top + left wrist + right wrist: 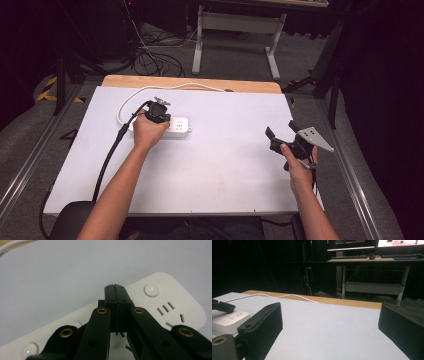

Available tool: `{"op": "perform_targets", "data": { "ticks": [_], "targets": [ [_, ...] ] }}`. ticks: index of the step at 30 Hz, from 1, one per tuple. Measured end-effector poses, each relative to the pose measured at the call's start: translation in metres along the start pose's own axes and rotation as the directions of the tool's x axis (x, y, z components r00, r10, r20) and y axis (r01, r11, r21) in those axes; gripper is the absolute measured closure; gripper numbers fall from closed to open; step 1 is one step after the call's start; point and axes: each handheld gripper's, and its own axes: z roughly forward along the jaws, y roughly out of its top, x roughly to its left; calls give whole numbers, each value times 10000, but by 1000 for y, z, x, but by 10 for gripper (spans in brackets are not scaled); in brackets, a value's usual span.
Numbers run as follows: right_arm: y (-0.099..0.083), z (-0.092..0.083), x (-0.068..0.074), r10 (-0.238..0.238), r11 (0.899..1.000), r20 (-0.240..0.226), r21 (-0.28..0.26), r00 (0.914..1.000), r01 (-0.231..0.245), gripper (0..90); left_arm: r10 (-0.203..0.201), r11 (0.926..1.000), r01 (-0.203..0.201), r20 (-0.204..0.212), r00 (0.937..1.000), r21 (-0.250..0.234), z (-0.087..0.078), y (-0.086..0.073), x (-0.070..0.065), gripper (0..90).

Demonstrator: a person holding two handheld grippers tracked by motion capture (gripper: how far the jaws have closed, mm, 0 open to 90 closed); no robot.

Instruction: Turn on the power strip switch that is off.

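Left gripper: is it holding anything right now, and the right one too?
Nothing is held. The left gripper has its jaws shut together, empty, tips over the white power strip. The right gripper is open above the table, empty.

White power strip [172,127], black gripper [159,111]

You have a white, flat, rounded-corner plastic power strip [175,128] lying face up on the pale table sheet, left of the middle, its long side running roughly across the table. In your left gripper view the strip [172,300] shows a round white button near its rounded end, then a group of slot openings beside it; another round button sits toward the far end. Its white cord [150,89] leaves the left end, loops back toward the far wooden edge and trails off to the right along it.
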Motion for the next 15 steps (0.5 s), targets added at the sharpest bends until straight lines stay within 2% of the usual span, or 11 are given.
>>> {"op": "perform_targets", "data": {
  "ticks": [15],
  "targets": [
    [1, -2, -1, -13, 10000, 68, -5, 10000, 13, 59, 269, 9996, -270, -193, 9995, -57, 0, -1, -3, 900]
  ]
}}
